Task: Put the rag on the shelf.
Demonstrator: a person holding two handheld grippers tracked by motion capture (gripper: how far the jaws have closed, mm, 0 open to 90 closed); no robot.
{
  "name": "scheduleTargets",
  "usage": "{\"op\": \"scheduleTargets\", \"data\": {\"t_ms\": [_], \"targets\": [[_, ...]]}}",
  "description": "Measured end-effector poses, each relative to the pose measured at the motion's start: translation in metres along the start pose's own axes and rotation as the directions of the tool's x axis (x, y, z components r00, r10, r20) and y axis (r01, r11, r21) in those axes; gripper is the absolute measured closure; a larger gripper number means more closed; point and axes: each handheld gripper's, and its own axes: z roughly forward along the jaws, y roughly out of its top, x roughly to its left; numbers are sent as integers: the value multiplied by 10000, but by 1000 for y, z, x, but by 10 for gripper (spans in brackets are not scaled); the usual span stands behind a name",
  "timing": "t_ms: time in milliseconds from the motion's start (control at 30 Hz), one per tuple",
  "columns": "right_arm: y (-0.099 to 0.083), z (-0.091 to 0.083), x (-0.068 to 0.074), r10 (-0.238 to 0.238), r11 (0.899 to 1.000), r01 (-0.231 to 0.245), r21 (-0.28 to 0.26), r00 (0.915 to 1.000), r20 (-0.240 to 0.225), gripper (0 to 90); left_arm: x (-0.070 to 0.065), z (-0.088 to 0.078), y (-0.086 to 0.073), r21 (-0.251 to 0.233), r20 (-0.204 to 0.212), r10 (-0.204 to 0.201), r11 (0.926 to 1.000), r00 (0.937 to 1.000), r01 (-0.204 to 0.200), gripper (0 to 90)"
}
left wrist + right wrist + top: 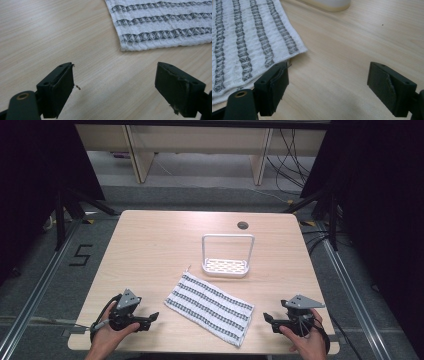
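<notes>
Left gripper [150, 316] sits near the bench's [150, 250] near-left corner, held low in the person's left hand [107, 335]. Fingers [61, 87] spread wide, nothing between them; bare wood under the gap in the left gripper view.

Striped towel [210, 306] lies flat at bench centre, toward the near edge. Long axis runs diagonally on the clock face of the high view, from about 10 o'clock (far-left corner, with a small loop) to about 4 o'clock (near-right corner). From the left gripper the towel lies at roughly 2 o'clock; its near-left corner [125, 47] sits ahead of the fingers and a little toward the right one, apart from both.

White rack [226, 255] stands beyond the towel at 12 o'clock, just clear of the cloth edge, upright handle over a slotted base.

Right gripper [270, 320] rests near the near-right corner in the person's right hand [310, 342]. Fingers [274, 87] likewise wide apart and empty. In the right gripper view the towel's [249, 37] end edge comes right up to the left finger, at its 11 o'clock; whether it touches cannot be told.

Judgement: right gripper is the nearer of the two to the cloth. Each gripper faces one short end of the towel, so the diagonal axis lies between them; a two-handed pick-up at opposite ends looks the likely next move.
</notes>
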Motion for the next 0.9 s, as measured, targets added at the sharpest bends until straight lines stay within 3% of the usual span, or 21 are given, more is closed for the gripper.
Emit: {"op": "scheduleTargets", "data": {"t_ms": [233, 333, 400, 433, 533, 633, 733, 767, 833, 867, 900], "targets": [[2, -3, 11, -66, 10000, 66, 62, 10000, -49, 172, -2, 2, 0, 60, 104, 96, 9999, 9999, -96, 150], [3, -3, 16, -233, 9997, 233, 64, 9996, 149, 184, -3, 3, 1, -22, 151, 162, 9999, 9998, -162, 150], [3, -3, 21, 78, 9998, -79, 188, 9999, 69, 187, -4, 3, 1, 50, 94, 120, 9999, 9999, -120, 150], [4, -2, 18, -346, 9994, 346, 59, 9994, -13, 188, -5, 3, 2, 49, 119, 108, 9999, 9999, -108, 150], [5, -2, 19, -369, 9991, 374, 191, 9989, -279, 189, -6, 4, 2, -47, 122, 116, 9999, 9999, -115, 150], [5, -1, 20, -451, 9989, 452, 84, 9989, -104, 189, -7, 4, 4, -63, 128, 65, 10000, 9999, -65, 150], [5, -3, 28, -102, 9997, 103, 221, 9999, -62, 204, -14, 6, 11, -132, 286, 322, 9994, 9991, -319, 150], [6, -3, 26, -526, 9985, 527, 155, 9986, -71, 204, -14, 6, 11, -132, 286, 322, 9994, 9991, -319, 150], [7, -3, 32, -521, 9985, 524, 158, 9985, -168, 206, -20, 10, 19, -66, 443, 707, 9975, 9965, -705, 151], [8, -3, 36, -507, 9986, 510, 157, 9985, -213, 211, -24, 13, 22, -255, 544, 602, 9979, 9967, -589, 151], [7, -4, 40, -470, 9987, 475, 176, 9986, -251, 212, -27, 15, 25, -175, 664, 759, 9970, 9949, -749, 151]]}}
